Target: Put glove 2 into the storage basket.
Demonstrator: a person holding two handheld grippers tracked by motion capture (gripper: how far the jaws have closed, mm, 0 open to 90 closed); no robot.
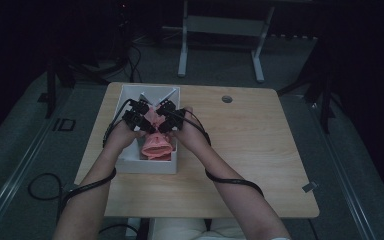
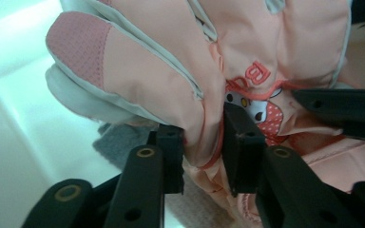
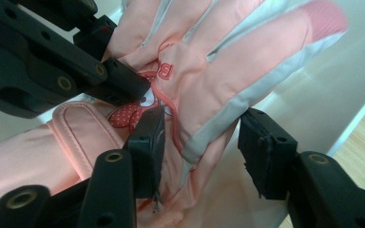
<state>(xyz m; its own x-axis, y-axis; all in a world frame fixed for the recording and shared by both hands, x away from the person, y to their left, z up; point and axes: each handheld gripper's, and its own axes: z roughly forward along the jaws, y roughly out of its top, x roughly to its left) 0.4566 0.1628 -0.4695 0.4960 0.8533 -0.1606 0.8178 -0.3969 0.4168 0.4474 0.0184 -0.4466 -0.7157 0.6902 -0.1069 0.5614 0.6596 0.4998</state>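
Note:
A pink padded glove [image 1: 157, 145] with grey trim and a cartoon patch lies in a white box [image 1: 130, 167] on the table's left half. In the left gripper view the glove [image 2: 171, 71] is close up, and my left gripper [image 2: 202, 152] pinches a fold of it near the patch. My right gripper [image 3: 204, 152] straddles the glove's [image 3: 247, 61] grey-edged side, with a gap at its right pad, so its jaws stand open. From above, the left gripper [image 1: 149, 128] and right gripper [image 1: 160, 127] meet over the glove. The left gripper's jaws [image 3: 119, 80] show at the upper left of the right gripper view.
The box's white walls [image 2: 9, 123] stand close around the glove. A grey fabric piece [image 2: 119, 137] lies under it. The wooden table [image 1: 240, 150] has a round grommet [image 1: 227, 99] at the back. A metal stand [image 1: 220, 25] is on the floor beyond. Cables trail from both grippers.

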